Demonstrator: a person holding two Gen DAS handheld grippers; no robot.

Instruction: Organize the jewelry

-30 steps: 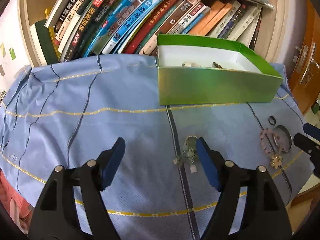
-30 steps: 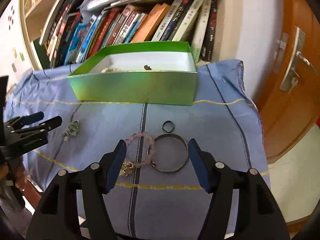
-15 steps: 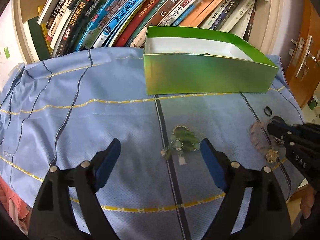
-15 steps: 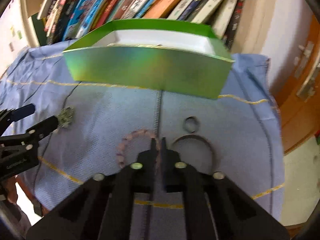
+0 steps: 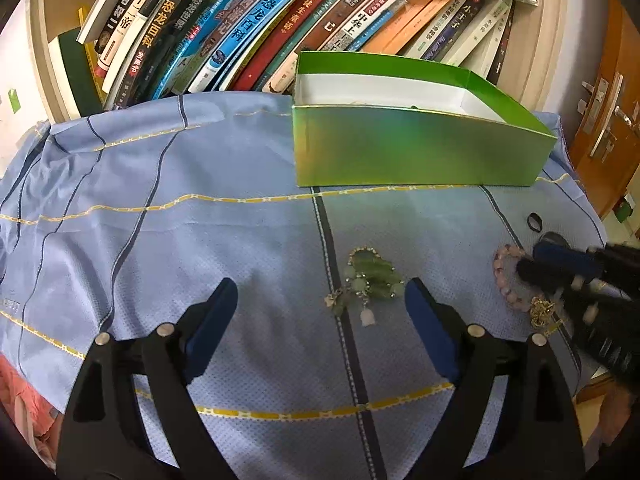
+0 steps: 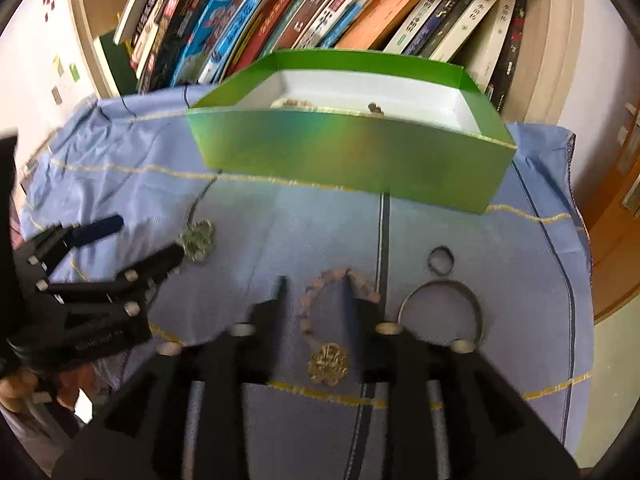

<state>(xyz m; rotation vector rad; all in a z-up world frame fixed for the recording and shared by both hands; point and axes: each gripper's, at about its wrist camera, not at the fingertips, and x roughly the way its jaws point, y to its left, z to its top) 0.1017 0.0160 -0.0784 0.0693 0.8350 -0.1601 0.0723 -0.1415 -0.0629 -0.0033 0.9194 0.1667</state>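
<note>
Left gripper [image 5: 320, 312]: your jaws wide, opening further, holding nothing; green bead bracelet [image 5: 370, 280] on blue cloth [image 5: 180, 240] just beyond tips. Come down off-centre and charms may snag, dragging cloth.

Right gripper [image 6: 314, 300]: jaws half open, opening; pink bead bracelet [image 6: 316, 300] between them, not gripped. Close on one strand and it may slip before green box [image 6: 340, 160]. Bangle [image 6: 440, 300], ring [image 6: 440, 260] beside; don't knock them.

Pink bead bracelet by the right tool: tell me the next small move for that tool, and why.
Probably lower the right tool a little and close it on the pink bead bracelet. Its jaws are opening and already straddle the bead loop, which lies flat on the blue cloth, not gripped. The green box behind stands open to receive it.
</note>
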